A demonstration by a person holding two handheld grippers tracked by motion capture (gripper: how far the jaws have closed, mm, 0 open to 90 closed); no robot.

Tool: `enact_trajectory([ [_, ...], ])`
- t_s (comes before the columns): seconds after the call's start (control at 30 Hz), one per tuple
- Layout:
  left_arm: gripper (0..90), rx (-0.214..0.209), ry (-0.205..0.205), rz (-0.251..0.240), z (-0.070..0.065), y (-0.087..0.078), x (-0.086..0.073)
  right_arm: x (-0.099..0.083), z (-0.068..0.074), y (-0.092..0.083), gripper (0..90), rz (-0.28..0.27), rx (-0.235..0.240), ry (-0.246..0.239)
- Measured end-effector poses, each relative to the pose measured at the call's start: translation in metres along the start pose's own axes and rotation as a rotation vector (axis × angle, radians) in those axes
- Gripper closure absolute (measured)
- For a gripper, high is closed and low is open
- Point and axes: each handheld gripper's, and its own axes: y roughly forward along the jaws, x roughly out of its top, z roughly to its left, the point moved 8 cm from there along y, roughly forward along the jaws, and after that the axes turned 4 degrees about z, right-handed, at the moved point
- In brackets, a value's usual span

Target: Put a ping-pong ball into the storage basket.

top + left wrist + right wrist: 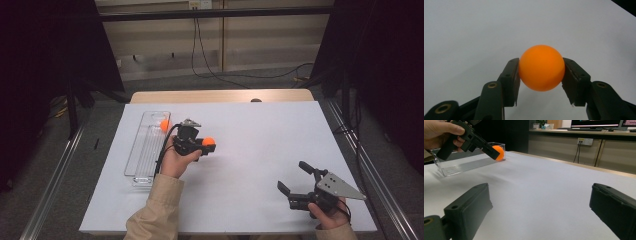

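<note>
Orange ball (541, 67): clamped between both jaws of left tongs (206, 145), held clear above white worktop (260, 150).
Left tongs: closed on the ball, a hand (175, 159) around the grip.
Second ball (164, 125): orange, in far end of clear tray (145, 150), just beyond left tongs.
Right tongs (295, 176): jaws spread wide, nothing between them, low over worktop, well apart from left tongs.

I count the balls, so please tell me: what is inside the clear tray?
One orange ball lies at the far end of the clear tray. The left tongs cover part of its right edge.
</note>
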Motion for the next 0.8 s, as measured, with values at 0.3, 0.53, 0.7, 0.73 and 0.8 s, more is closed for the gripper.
enact_trajectory([
  [0.3, 50.9, 0.010, -0.002, 0.006, 0.003, -0.003, -0.001, 0.000, 0.000, 0.000, 2.7, 0.000, 0.000, 0.000],
  [0.53, 50.9, 0.019, -0.004, 0.001, 0.007, -0.008, 0.000, 0.000, 0.000, 0.000, 2.7, 0.001, 0.000, 0.000],
  [0.7, 50.9, 0.028, -0.007, -0.004, 0.010, -0.011, 0.000, 0.000, 0.000, 0.000, 2.7, 0.001, 0.001, -0.001],
  [0.73, 50.9, 0.030, -0.004, 0.002, 0.011, -0.012, 0.000, 0.000, 0.000, 0.000, 2.8, 0.001, 0.001, -0.001],
  [0.8, 50.9, 0.032, -0.009, 0.000, 0.012, -0.013, 0.000, 0.000, 0.000, 0.000, 2.8, 0.001, 0.001, -0.001],
])
